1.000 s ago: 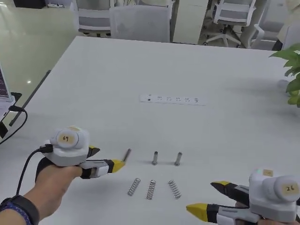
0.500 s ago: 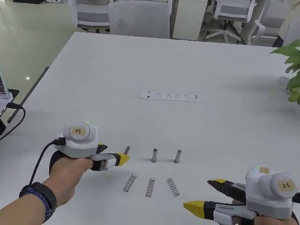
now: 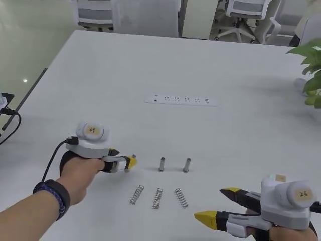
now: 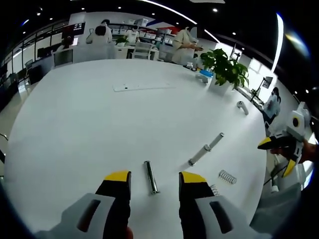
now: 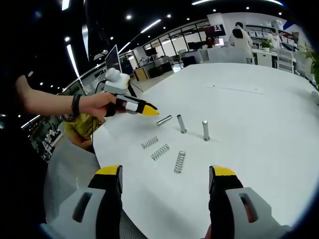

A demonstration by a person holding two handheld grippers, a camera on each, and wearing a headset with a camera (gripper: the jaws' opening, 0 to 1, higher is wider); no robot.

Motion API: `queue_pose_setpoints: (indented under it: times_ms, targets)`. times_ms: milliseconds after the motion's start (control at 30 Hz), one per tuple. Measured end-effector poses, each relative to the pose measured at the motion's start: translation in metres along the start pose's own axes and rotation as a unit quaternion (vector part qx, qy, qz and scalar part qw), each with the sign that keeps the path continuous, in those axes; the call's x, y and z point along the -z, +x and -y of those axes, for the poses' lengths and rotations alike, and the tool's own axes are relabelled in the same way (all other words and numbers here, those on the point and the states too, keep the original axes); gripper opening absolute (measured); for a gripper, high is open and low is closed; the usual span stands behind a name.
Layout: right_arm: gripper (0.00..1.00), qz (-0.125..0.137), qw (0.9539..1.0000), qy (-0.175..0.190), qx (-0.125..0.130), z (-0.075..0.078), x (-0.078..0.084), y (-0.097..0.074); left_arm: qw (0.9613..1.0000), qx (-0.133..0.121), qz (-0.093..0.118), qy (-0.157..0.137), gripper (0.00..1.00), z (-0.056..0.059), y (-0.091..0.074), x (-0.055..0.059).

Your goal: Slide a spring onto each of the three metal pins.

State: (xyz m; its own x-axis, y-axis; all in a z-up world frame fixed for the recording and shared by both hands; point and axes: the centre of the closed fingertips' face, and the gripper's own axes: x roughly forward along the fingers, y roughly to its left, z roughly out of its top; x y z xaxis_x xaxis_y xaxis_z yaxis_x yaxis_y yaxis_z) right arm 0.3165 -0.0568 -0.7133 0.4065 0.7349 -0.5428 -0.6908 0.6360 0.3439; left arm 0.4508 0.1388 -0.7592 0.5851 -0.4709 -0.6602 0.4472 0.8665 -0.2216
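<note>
Three metal pins lie in a row on the white table. The left pin lies flat between the jaws of my left gripper, which is open around it without touching. In the head view the left gripper covers most of that pin. The middle pin and the right pin stand upright. Three springs lie loose in front of the pins. My right gripper is open and empty, near the table's front edge, right of the springs.
A white power strip lies across the table's middle. A green plant stands at the right edge. Office chairs line the far side. A black cable hangs off the left edge.
My left gripper has moved right and forward to the left pin, which now lies between its jaws. The right gripper has barely moved. The head camera has tilted a little.
</note>
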Motion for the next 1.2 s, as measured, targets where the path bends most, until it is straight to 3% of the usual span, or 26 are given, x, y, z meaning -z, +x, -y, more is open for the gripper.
queue_pose_setpoints:
  times_ms: [167, 633, 767, 1033, 1200]
  targets:
    - [0.69, 0.000, 1.0000, 0.001, 0.001, 0.001, 0.001, -0.001, 0.9998, -0.005, -0.019, 0.000, 0.25, -0.002, 0.007, 0.002]
    - [0.70, -0.001, 1.0000, 0.009, 0.002, 0.005, 0.003, -0.001, 0.9967, -0.014, -0.080, 0.002, 0.09, -0.012, 0.029, 0.022]
    - [0.70, -0.001, 1.0000, 0.009, 0.001, 0.005, 0.002, -0.001, 0.9960, -0.011, -0.088, 0.002, 0.07, -0.008, 0.031, 0.024]
    - [0.69, -0.001, 1.0000, 0.009, 0.003, 0.007, 0.001, -0.002, 0.9925, -0.013, -0.116, 0.037, 0.03, -0.010, 0.033, 0.032]
    - [0.69, -0.002, 0.9999, 0.010, 0.004, 0.008, 0.003, -0.002, 0.9913, -0.010, -0.121, 0.052, 0.02, -0.010, 0.033, 0.030]
